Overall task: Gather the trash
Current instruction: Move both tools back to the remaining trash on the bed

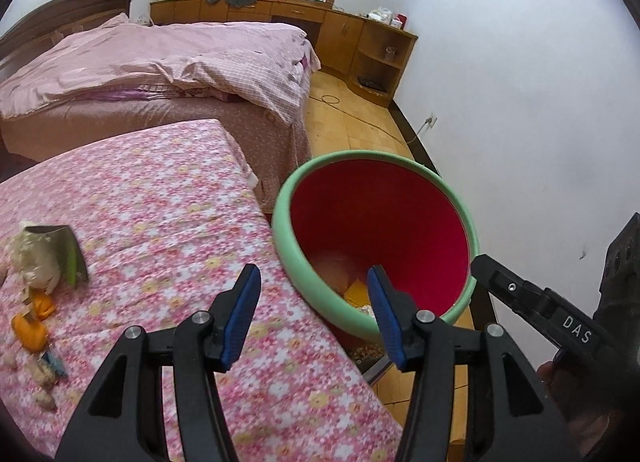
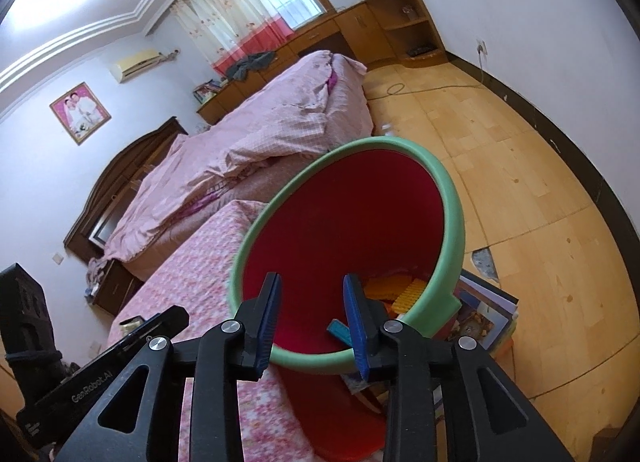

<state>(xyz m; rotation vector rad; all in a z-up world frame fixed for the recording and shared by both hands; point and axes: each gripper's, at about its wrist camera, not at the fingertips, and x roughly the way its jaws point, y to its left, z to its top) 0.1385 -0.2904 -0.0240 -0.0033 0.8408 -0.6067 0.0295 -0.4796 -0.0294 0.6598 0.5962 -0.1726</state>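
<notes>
A red bin with a green rim (image 1: 296,250) stands beside the flowered table (image 1: 160,197); it also shows in the right wrist view (image 2: 452,197). Yellow and blue trash (image 2: 404,290) lies inside it. More trash lies on the table's left: a crumpled wrapper (image 1: 44,250) and orange peel (image 1: 30,330). My left gripper (image 1: 314,298) is open and empty, over the table's edge and the bin's rim. My right gripper (image 2: 314,310) is open and empty above the bin's mouth; its body also shows in the left wrist view (image 1: 532,302).
A bed with a pink quilt (image 1: 160,61) lies behind the table. Wooden cabinets (image 1: 352,33) line the far wall. A stack of books (image 2: 488,310) lies on the wooden floor (image 2: 520,181) by the bin. A cable (image 1: 360,113) runs across the floor.
</notes>
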